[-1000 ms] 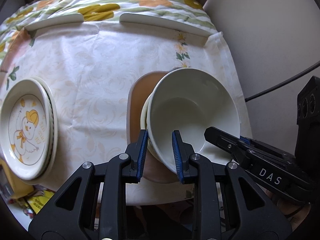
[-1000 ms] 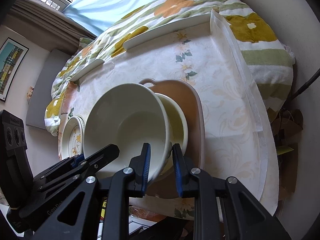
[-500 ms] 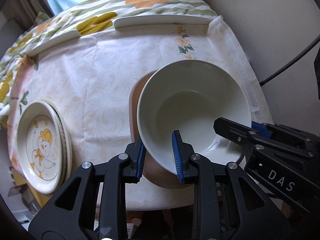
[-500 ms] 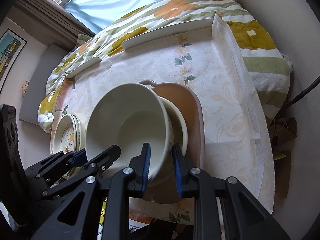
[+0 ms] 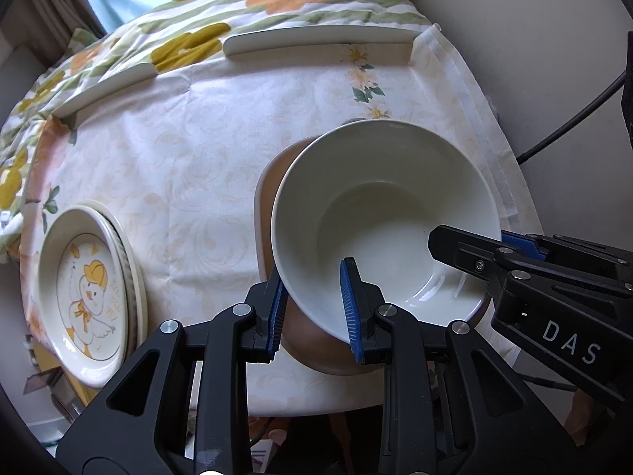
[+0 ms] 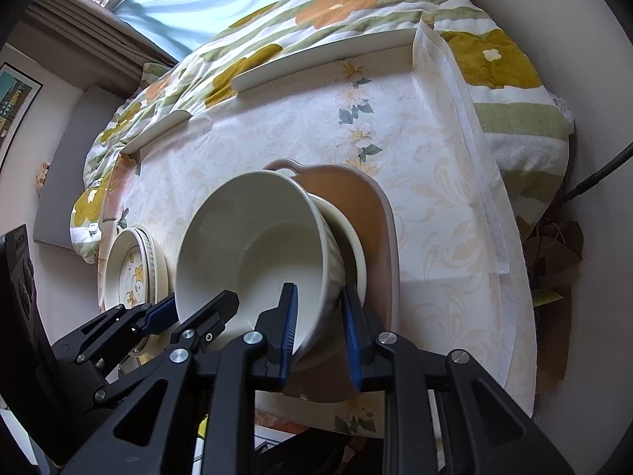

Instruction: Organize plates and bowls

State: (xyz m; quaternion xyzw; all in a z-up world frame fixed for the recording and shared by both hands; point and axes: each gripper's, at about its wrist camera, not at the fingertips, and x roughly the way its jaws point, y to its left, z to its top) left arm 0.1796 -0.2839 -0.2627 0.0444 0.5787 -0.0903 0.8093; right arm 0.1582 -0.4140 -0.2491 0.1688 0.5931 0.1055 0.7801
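A big white bowl (image 5: 379, 213) is tipped to one side, with its open top facing up. It is empty and clean inside. It sits partly inside a smaller cream bowl (image 6: 350, 245) that peeks out from under it. Both bowls are on a brown dish (image 6: 356, 194) with a little handle at its far end. Off to the left, well apart, lies a stack of round plates (image 5: 85, 289). The top plate has a yellow duck picture on it.

The letters "DAS" stand in white on the right gripper (image 5: 467, 245).
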